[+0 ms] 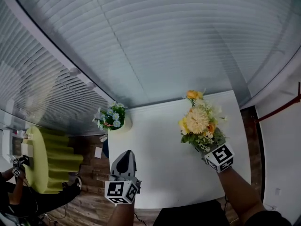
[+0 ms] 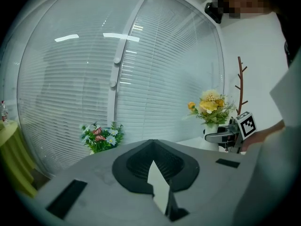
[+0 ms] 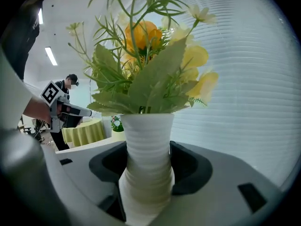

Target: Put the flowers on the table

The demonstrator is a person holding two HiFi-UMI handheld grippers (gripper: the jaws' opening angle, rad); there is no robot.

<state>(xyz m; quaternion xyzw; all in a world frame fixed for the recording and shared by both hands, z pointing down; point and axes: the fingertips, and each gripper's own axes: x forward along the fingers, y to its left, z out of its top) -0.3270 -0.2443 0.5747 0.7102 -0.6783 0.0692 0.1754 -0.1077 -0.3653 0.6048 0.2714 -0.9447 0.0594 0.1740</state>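
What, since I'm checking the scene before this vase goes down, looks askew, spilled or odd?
Nothing is spilled or damaged. The white ribbed vase of yellow flowers stands upright in the right gripper. Only the small pot of blue and white flowers stands out: it sits at the very far-left corner of the white table.

White slatted blinds (image 1: 155, 41) are covering the curved window wall, and ceiling light strips (image 3: 50, 55) are glowing overhead. A round table under a yellow-green cloth (image 1: 49, 161) is standing on the wooden floor (image 1: 91, 173). A person in dark clothes (image 3: 60, 140) is standing close by it, while a thin brown branching stand (image 2: 241, 79) is rising against the white wall.
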